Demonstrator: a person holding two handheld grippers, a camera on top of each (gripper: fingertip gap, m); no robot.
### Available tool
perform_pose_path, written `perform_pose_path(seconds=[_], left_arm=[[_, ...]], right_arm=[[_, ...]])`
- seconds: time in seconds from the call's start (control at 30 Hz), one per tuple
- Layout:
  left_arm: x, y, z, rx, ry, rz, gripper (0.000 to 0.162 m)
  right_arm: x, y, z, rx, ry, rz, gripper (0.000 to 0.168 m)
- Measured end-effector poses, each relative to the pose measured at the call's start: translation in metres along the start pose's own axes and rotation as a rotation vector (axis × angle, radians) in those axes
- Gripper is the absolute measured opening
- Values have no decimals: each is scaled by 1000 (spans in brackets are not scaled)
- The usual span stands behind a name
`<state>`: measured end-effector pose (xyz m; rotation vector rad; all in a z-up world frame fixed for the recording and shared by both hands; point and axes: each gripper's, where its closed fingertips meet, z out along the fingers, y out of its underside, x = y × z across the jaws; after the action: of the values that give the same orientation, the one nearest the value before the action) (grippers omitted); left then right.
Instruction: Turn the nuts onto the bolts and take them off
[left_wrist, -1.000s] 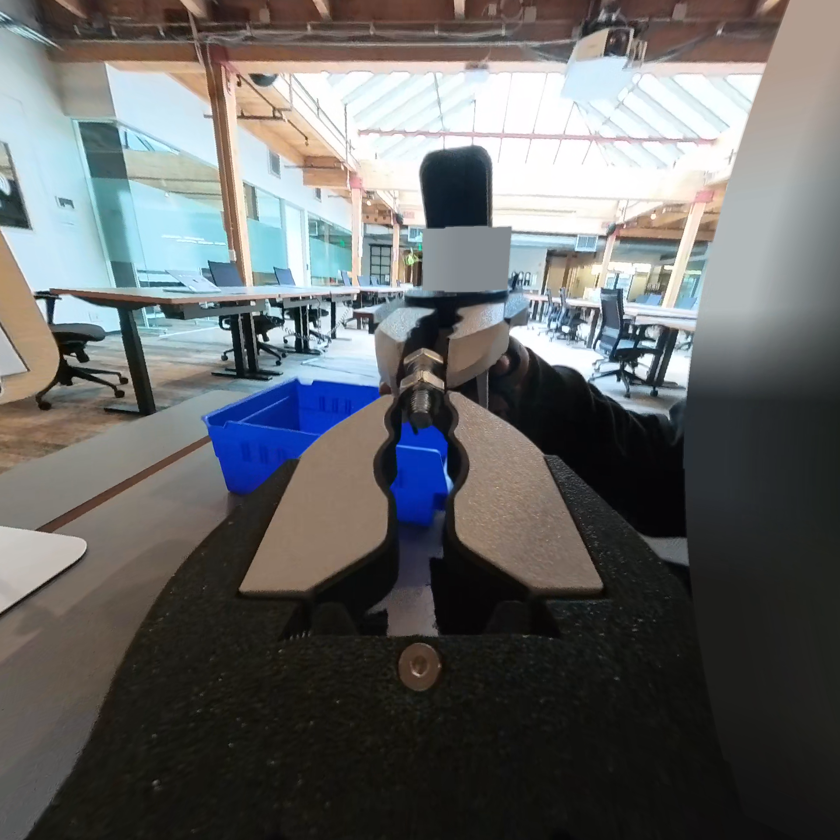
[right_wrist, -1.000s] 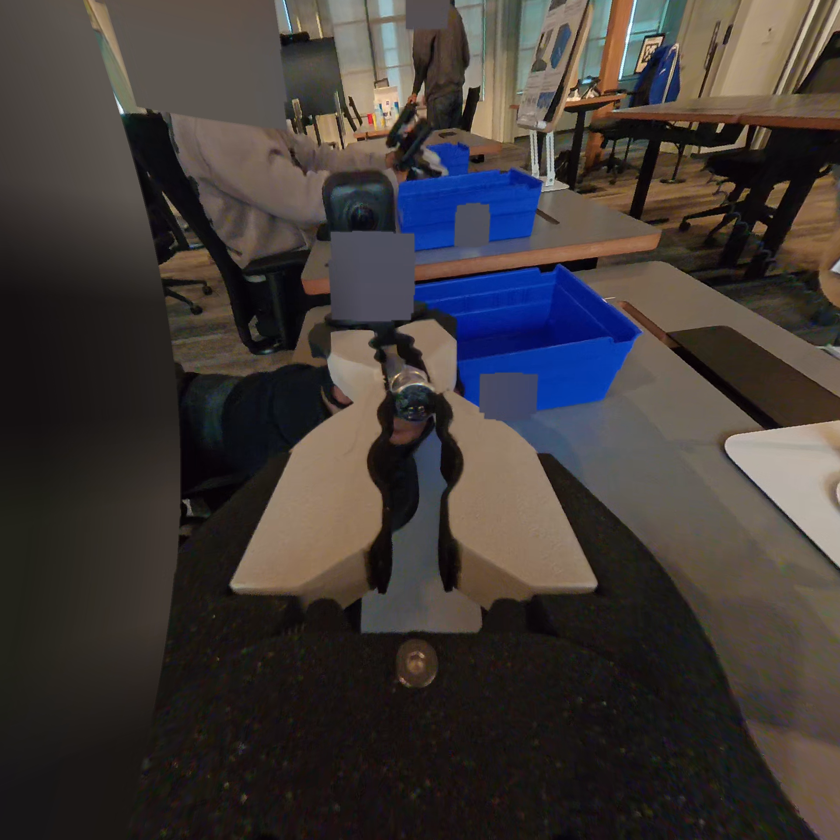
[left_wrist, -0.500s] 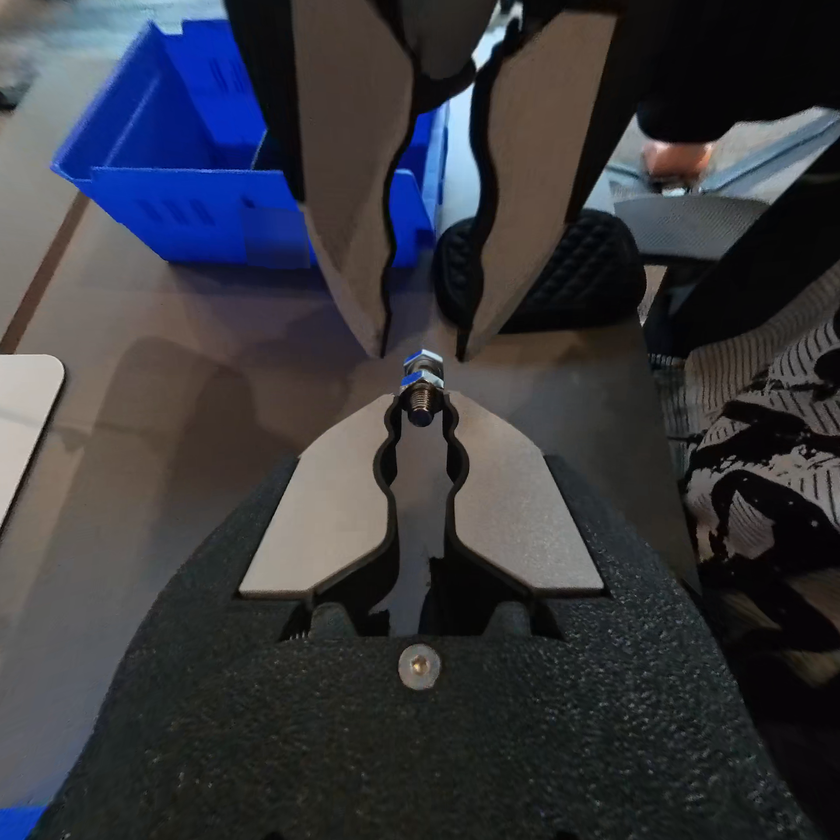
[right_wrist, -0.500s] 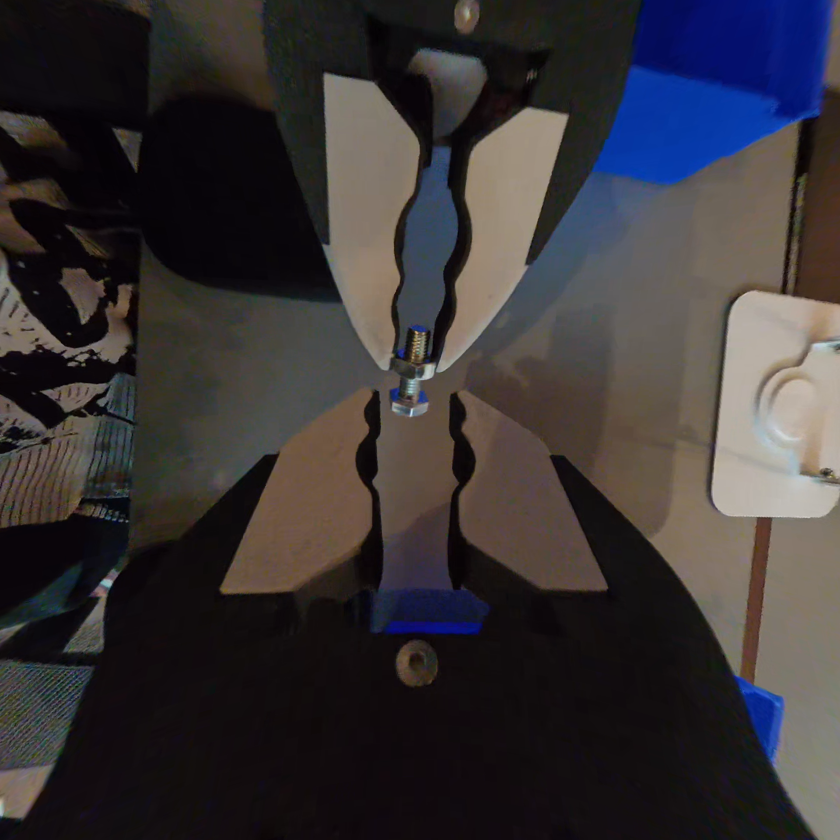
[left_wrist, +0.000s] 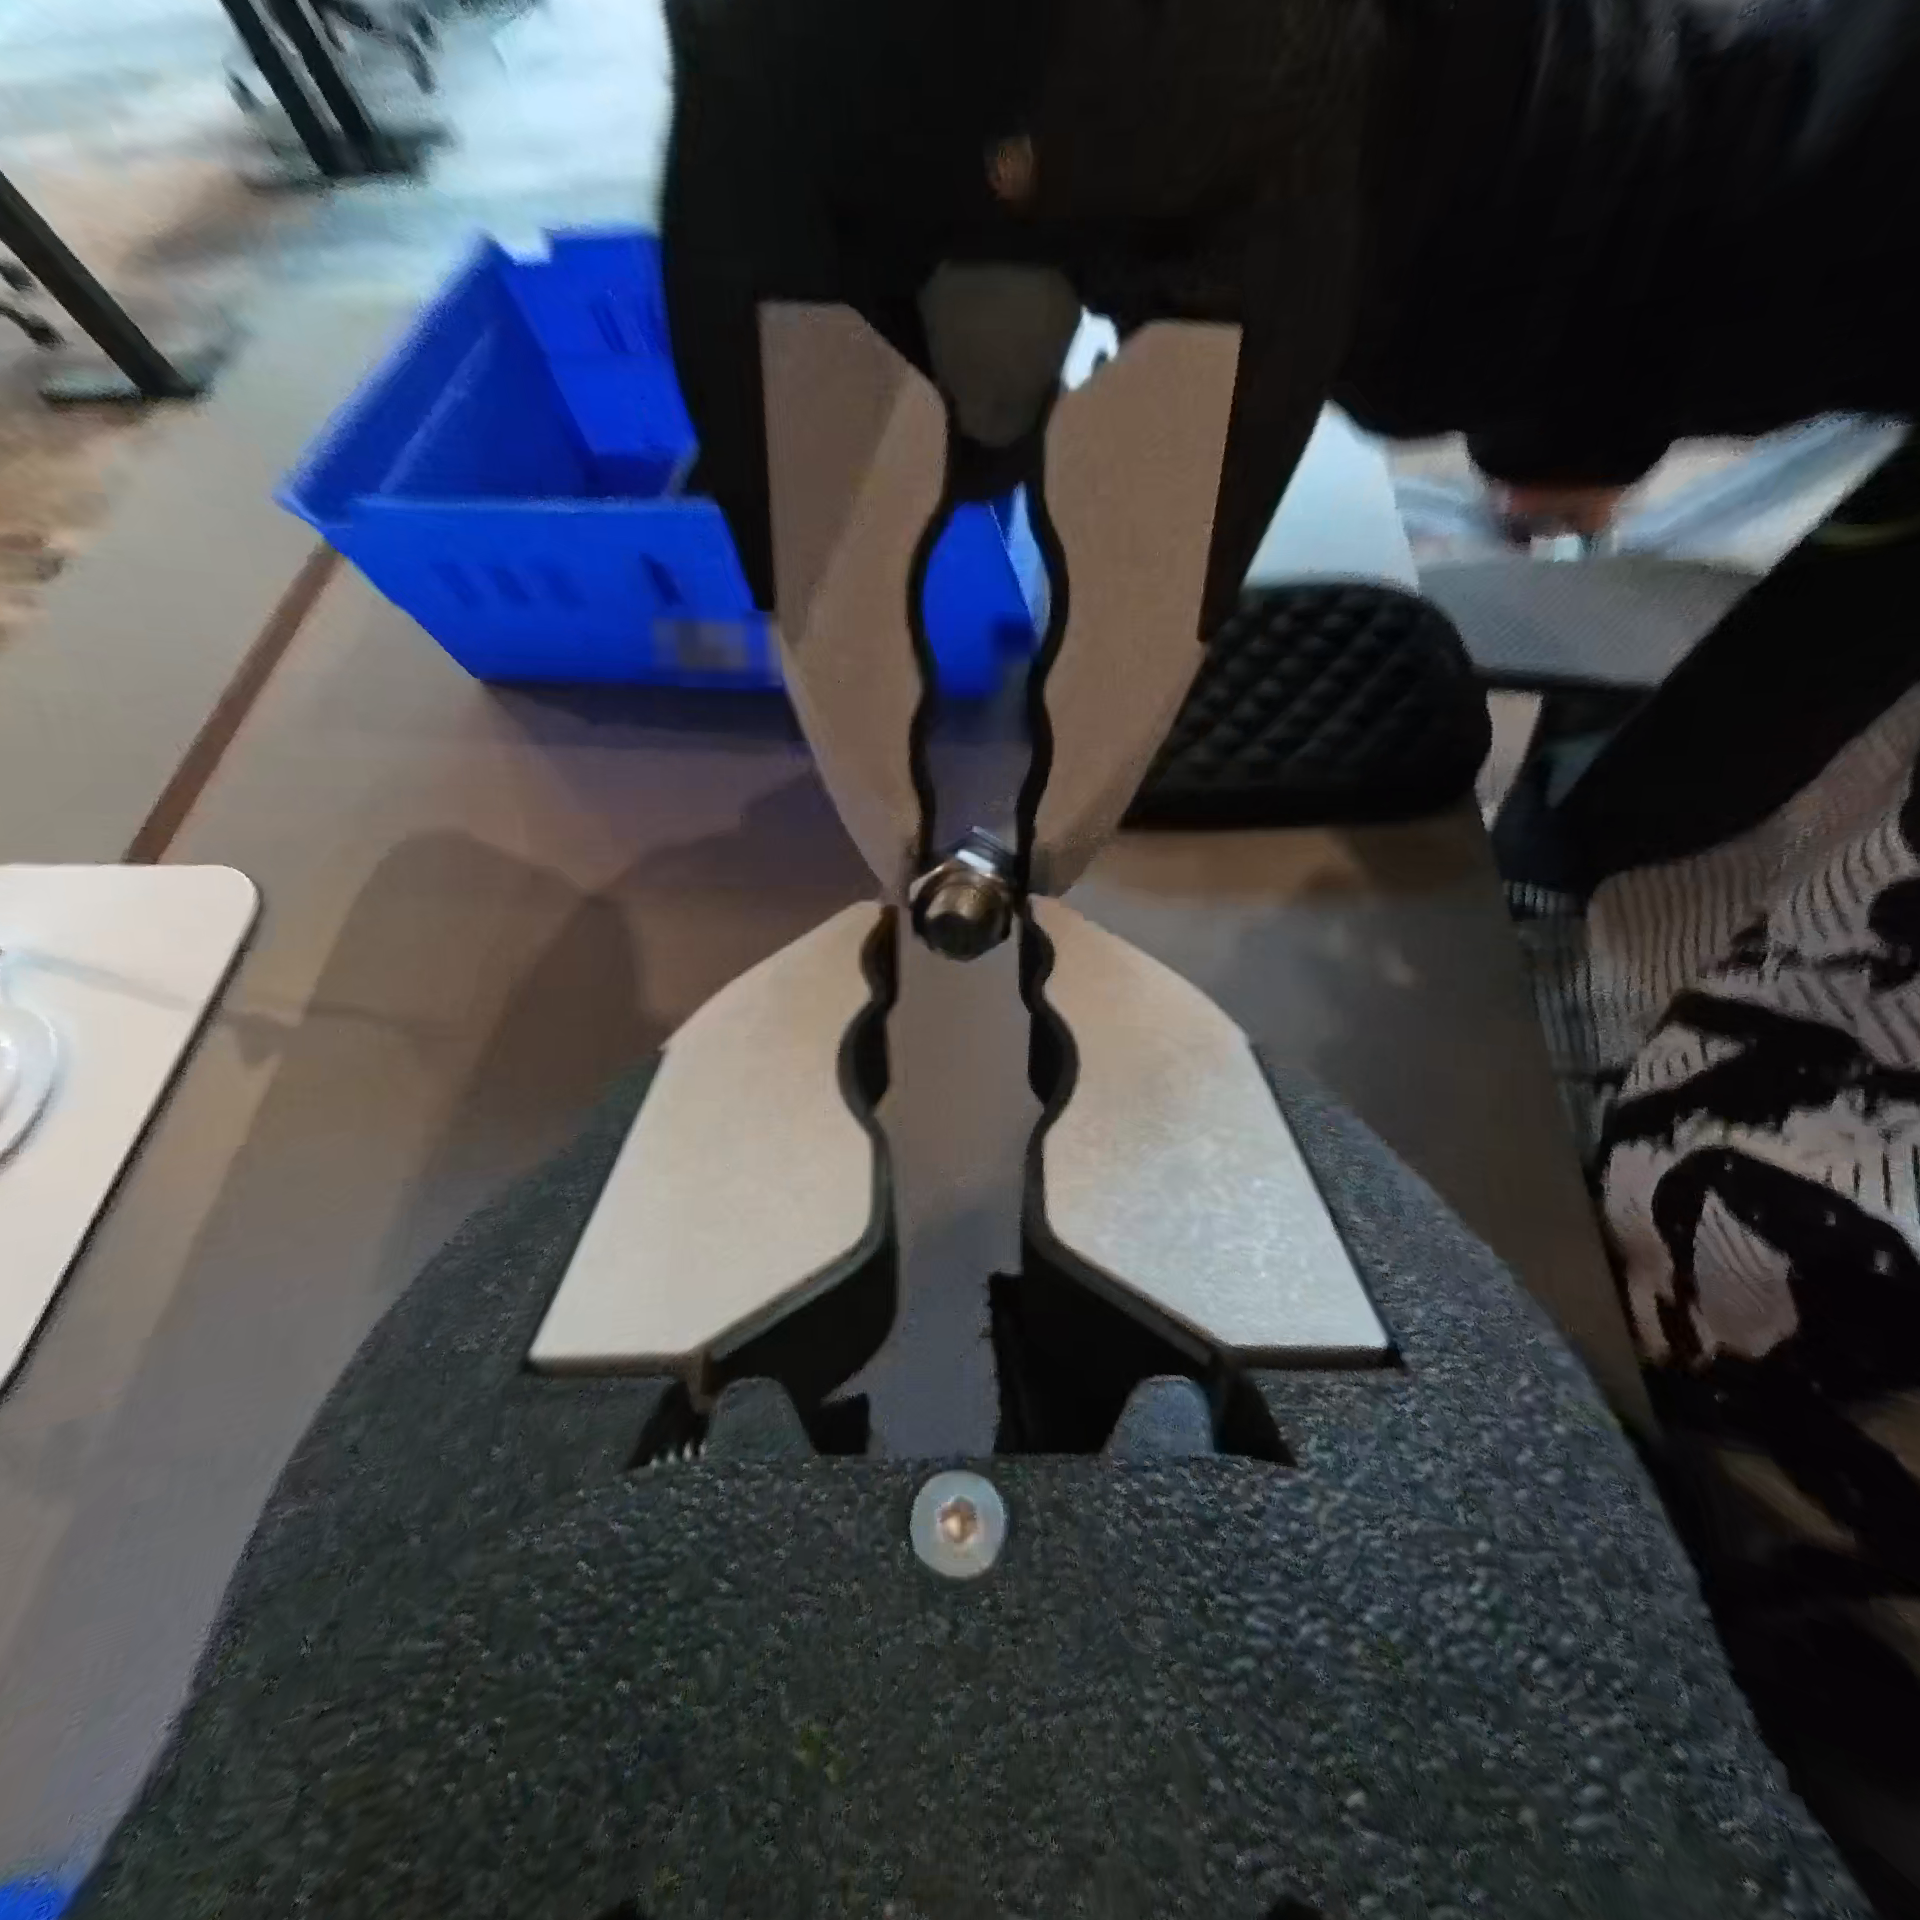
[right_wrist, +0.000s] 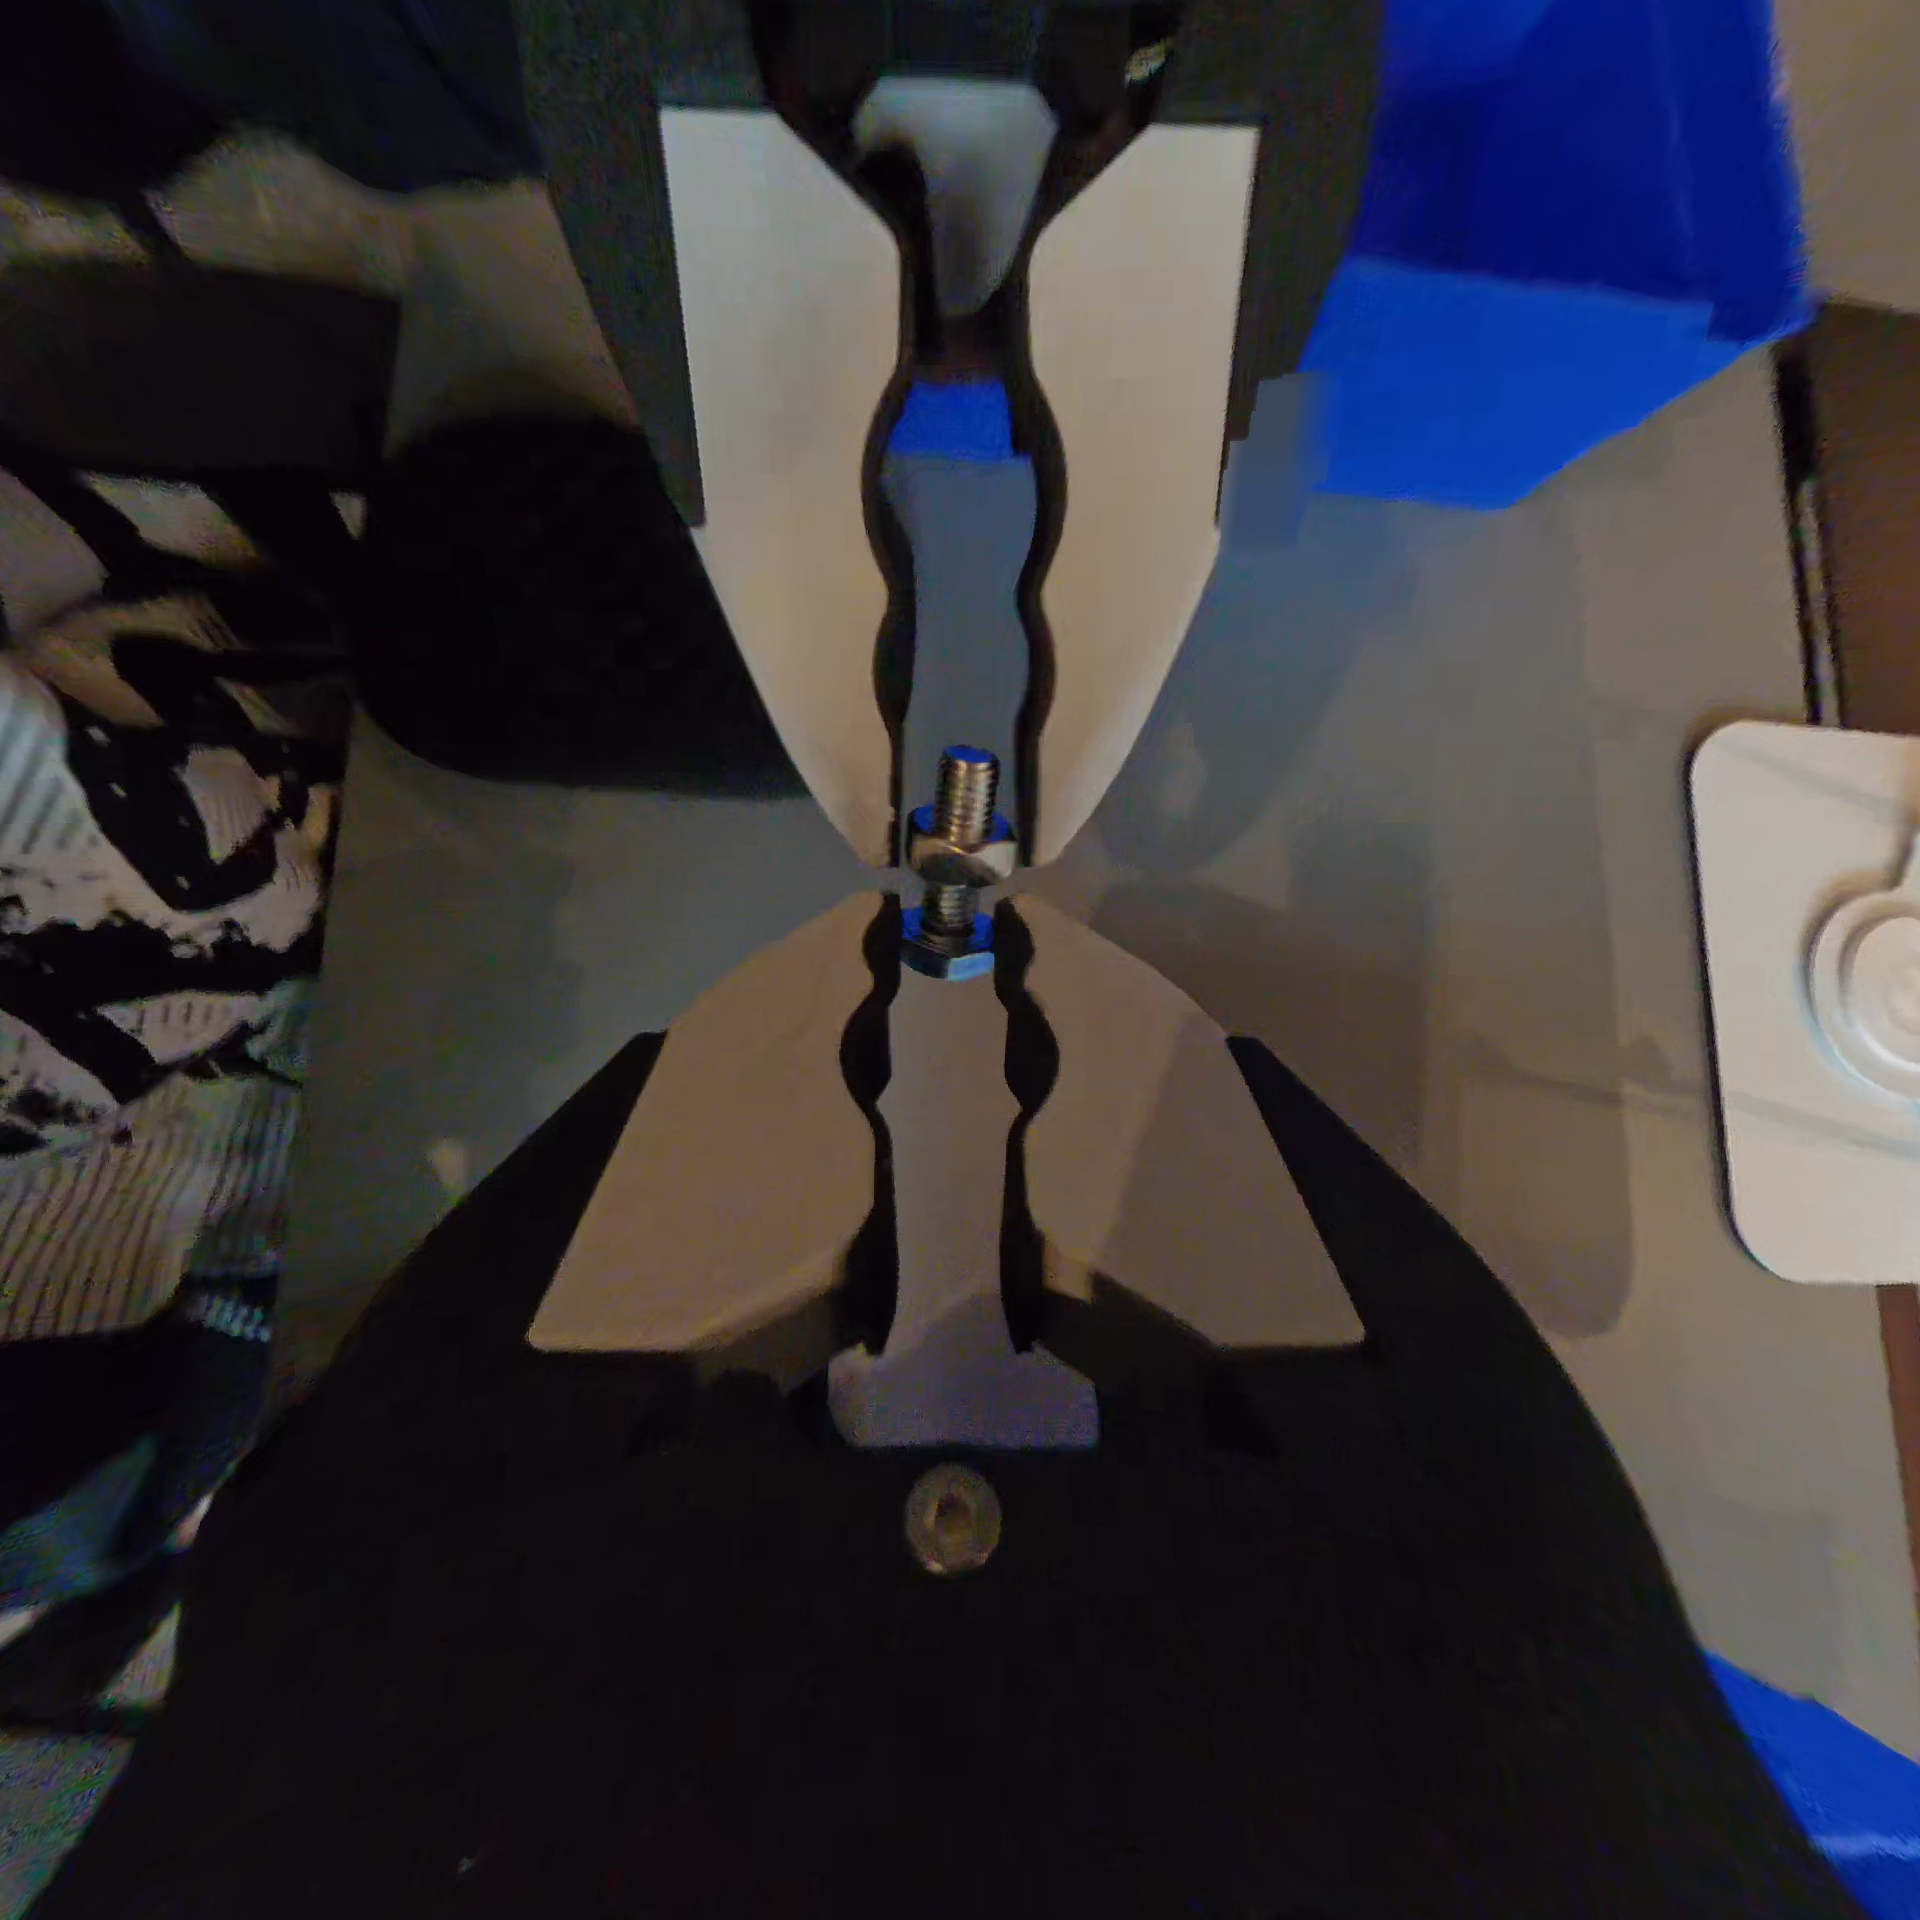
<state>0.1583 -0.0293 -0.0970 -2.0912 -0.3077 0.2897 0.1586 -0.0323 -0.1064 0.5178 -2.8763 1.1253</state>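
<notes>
nut (right_wrist: 956, 847) mid-thread on bolt (right_wrist: 966, 779), at both grippers' tips | bolt axis along your finger lines, head toward right gripper (right_wrist: 940, 925) | your left gripper (left_wrist: 958, 920) pinches the nut, barely parted | right looks closed on the head | both equally near; next twist likely about that axis

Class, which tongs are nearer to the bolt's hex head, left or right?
Right. The right tongs flank the bolt head; the left tongs sit farther up the thread, pinching the nut.
</notes>
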Motion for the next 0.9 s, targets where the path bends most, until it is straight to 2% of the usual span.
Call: perform_pose_path(seconds=[0.07,0.23,0.3,0.43,0.7,0.9], left_arm=[[-6,-13,-8,152,-34,-53,36],[-16,-52,-40,670,-75,-240,35],[-16,-56,-43,752,-76,-276,35],[-8,-60,-32,743,-49,-253,38],[-1,-65,-31,697,4,-202,18],[3,-62,-30,644,11,-149,17]], right_arm=[[3,-12,-10,159,-7,41,16],[9,-41,-35,547,-1,139,16],[9,-47,-40,638,-4,151,16],[5,-50,-38,684,-30,163,16],[2,-51,-38,715,-55,152,16],[-2,-50,-35,698,-83,172,17]])
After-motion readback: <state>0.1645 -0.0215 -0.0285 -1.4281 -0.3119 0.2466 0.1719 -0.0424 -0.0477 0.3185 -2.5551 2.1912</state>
